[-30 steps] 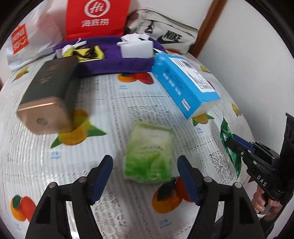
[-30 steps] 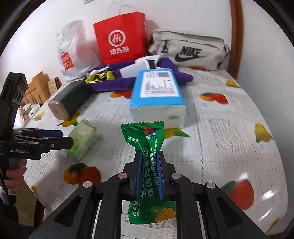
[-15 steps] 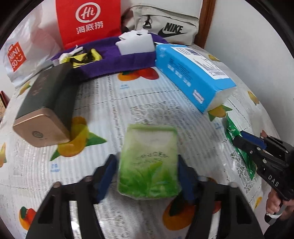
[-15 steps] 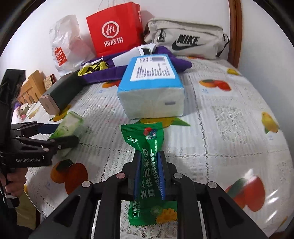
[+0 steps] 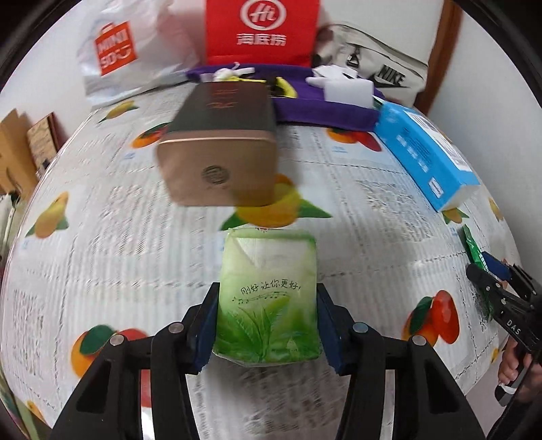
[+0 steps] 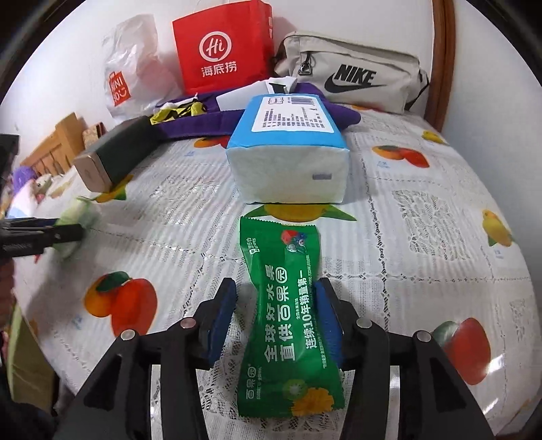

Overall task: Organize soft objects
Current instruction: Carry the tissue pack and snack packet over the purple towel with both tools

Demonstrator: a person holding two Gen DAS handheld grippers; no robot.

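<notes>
The left gripper (image 5: pixel 267 325) pinches a light green tissue pack (image 5: pixel 267 301) printed with leaves; both blue pads press on its two long sides. The pack sits at the 6 o'clock part of the left wrist view, and this picture is blurred by motion. Whether the pack touches the fruit-print tablecloth (image 5: pixel 101 257) I cannot tell.

At 12 o'clock from the pack lies a dark box with a gold end (image 5: pixel 220 149), its gold end facing the camera. At 2 o'clock is a blue tissue package (image 5: pixel 423 152) with a white end. Behind them, at 12 to 1 o'clock, a purple cloth (image 5: pixel 325 111) lies in front of a red paper bag (image 5: pixel 262 30), a white plastic bag (image 5: pixel 135 50) and a grey Nike bag (image 5: pixel 382 71).

The right gripper (image 6: pixel 276 321) has its jaws opening. A dark green snack packet (image 6: pixel 288 321) lies flat on the tablecloth between them. The left pad stands clear of the packet; the right pad is just at its edge, with no squeeze visible. The packet's far end points to 12 o'clock, toward the white end of the blue tissue package, near it but not touching.
</notes>
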